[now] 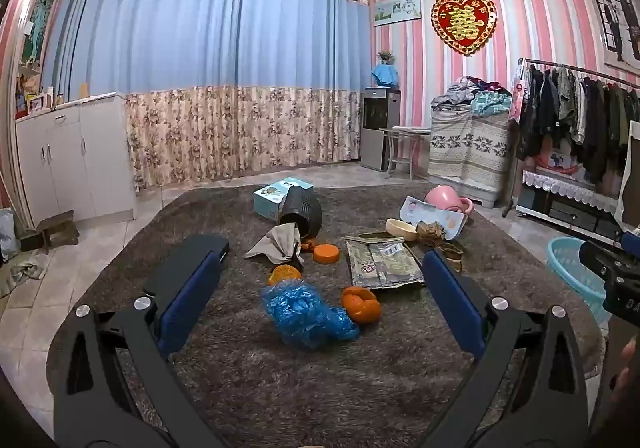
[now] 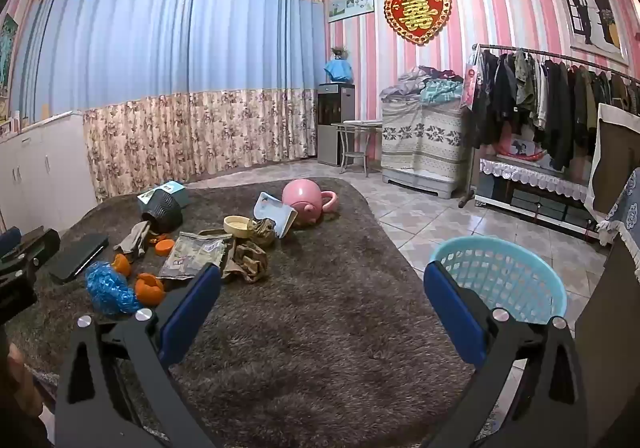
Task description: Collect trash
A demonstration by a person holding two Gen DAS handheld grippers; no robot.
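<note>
Trash lies scattered on a shaggy brown rug (image 1: 320,376): a crumpled blue plastic bag (image 1: 304,312), orange peels (image 1: 360,304), an orange lid (image 1: 326,253), a flattened wrapper (image 1: 384,260) and crumpled brown paper (image 1: 430,232). A dark bin (image 1: 302,214) lies tipped over behind them. My left gripper (image 1: 322,262) hovers open over the rug just short of the blue bag, holding nothing. My right gripper (image 2: 322,268) is open and empty too, over bare rug. The blue bag (image 2: 108,288) is to its left and a light blue basket (image 2: 500,276) behind its right finger.
A pink pot (image 2: 304,200), a cream bowl (image 2: 238,226), a teal box (image 1: 276,196) and a black flat item (image 2: 78,256) also sit on the rug. White cabinets (image 1: 72,160) line the left wall. A clothes rack (image 2: 560,100) stands on the tiled floor to the right.
</note>
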